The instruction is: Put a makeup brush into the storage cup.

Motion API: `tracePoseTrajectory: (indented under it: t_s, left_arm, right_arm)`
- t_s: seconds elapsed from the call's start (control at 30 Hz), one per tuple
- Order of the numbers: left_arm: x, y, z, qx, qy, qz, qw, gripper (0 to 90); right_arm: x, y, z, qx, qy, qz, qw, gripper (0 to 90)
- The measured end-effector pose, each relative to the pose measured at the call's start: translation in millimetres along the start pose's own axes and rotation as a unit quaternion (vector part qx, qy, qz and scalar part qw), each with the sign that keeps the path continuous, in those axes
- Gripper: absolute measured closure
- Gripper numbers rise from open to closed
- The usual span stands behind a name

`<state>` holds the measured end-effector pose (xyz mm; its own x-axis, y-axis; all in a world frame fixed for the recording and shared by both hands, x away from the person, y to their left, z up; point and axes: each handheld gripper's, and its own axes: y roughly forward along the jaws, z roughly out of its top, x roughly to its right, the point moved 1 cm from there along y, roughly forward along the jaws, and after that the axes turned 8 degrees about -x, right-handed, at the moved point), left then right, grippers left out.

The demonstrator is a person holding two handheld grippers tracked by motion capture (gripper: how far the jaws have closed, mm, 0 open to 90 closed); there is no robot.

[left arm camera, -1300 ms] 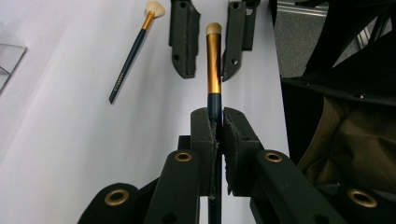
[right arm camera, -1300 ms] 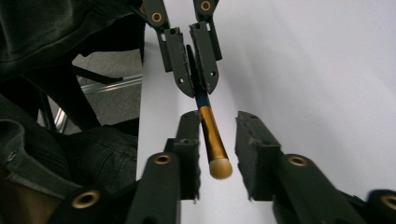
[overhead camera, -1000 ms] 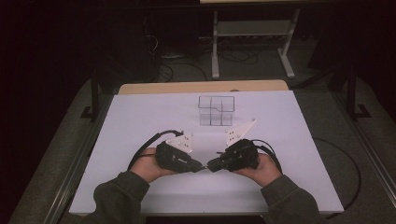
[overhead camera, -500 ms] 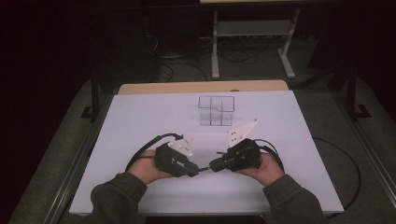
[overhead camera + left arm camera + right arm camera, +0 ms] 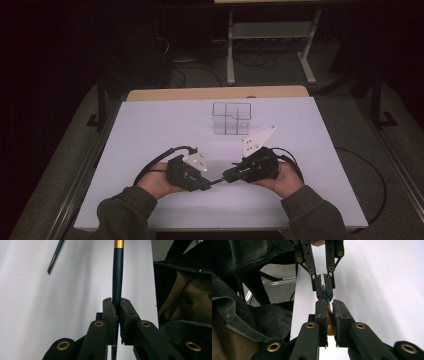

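At the left of the high view, the person's left hand [image 5: 156, 181] grips the left tongs [image 5: 206, 185] low over the near part of the white bench [image 5: 150, 130], pointing rightward. In the left gripper view those tongs [image 5: 117, 311] are pinched narrow on a dark blue-green pen [image 5: 117, 277], which runs straight out from between the jaws to a gold band [image 5: 119, 243] at the top edge. A second dark pencil-like stick [image 5: 55, 256] lies on the bench, well apart to the upper left in that view.

In the middle of the high view the pen [image 5: 218, 181] shows as a thin dark line bridging the two tongs, just above the bench surface. Farther back, near the middle of the bench, stands a clear box with compartments [image 5: 231, 118], well apart from both hands.

To the right, the right hand [image 5: 285, 177] holds the right tongs [image 5: 227, 177], pointing leftward to meet the other pair. In the right gripper view these tongs [image 5: 329, 312] are closed narrow on the gold end of the pen [image 5: 329, 315], and the left tongs [image 5: 324, 288] clamp its dark shaft just beyond, tip nearly touching tip.
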<state>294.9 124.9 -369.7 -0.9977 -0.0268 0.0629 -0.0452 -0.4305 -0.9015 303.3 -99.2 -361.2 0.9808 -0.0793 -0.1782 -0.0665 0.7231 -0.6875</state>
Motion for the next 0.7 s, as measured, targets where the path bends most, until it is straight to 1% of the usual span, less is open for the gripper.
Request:
tracePoseTrajectory:
  t_s: [0.03,0.07,0.1,0.13,0.17,0.23,0.33,0.37,0.4,0.43,0.47,0.57,0.7]
  left_arm:
    - [0.2,0.3,-0.3,0.005,-0.004,-0.004,1.0000,84.4]
    - [0.4,0.7,-0.8,0.010,-0.009,-0.004,0.9999,84.5]
    - [0.0,0.7,-1.7,0.009,-0.010,-0.006,0.9999,84.4]
    - [0.0,0.7,-1.7,0.009,-0.010,-0.006,0.9999,84.5]
    - [-0.2,1.0,-3.5,0.013,-0.015,-0.008,0.9998,84.5]
    - [-0.4,0.7,-4.3,0.014,-0.017,-0.006,0.9997,84.5]
    - [-2.1,-1.4,-7.0,0.025,-0.018,-0.006,0.9995,84.5]
    - [-1.9,-1.9,-7.6,0.031,-0.024,-0.004,0.9992,84.5]
    - [-2.1,-2.8,-8.3,0.034,-0.025,-0.004,0.9991,84.5]
    - [-2.5,-4.0,-8.9,0.038,-0.026,-0.004,0.9989,84.5]
    - [-2.7,-5.2,-9.4,0.042,-0.028,-0.003,0.9987,84.5]
    - [-3.7,-8.9,-11.0,0.054,-0.032,-0.002,0.9980,84.5]
    - [-5.0,-11.7,-11.7,0.065,-0.039,0.002,0.9971,84.5]
  right_arm:
    - [0.2,-0.4,0.1,0.003,0.001,-0.004,1.0000,79.1]
    - [-0.2,-1.1,0.1,0.008,0.002,-0.010,0.9999,68.8]
    - [-0.5,-2.1,0.3,0.011,0.012,-0.017,0.9997,60.0]
    - [0.0,-2.7,0.2,0.014,0.023,-0.017,0.9995,58.1]
    - [1.5,-3.4,-0.6,0.014,0.021,-0.020,0.9995,57.9]
    - [1.6,-4.1,-2.3,0.015,0.025,-0.022,0.9993,55.6]
    - [1.1,-4.4,-3.9,0.016,0.035,-0.019,0.9991,55.2]
    - [1.7,-4.4,-5.1,0.017,0.036,-0.021,0.9990,54.8]
    - [1.9,-4.5,-5.7,0.018,0.037,-0.018,0.9990,54.7]
    - [1.6,-4.6,-6.4,0.020,0.039,-0.020,0.9989,54.3]
    - [2.6,-4.4,-7.2,0.020,0.035,-0.025,0.9989,54.3]
    - [2.9,-3.2,-8.3,0.020,0.044,-0.021,0.9986,57.4]
    - [4.5,-2.1,-8.2,0.026,0.043,-0.016,0.9986,63.1]
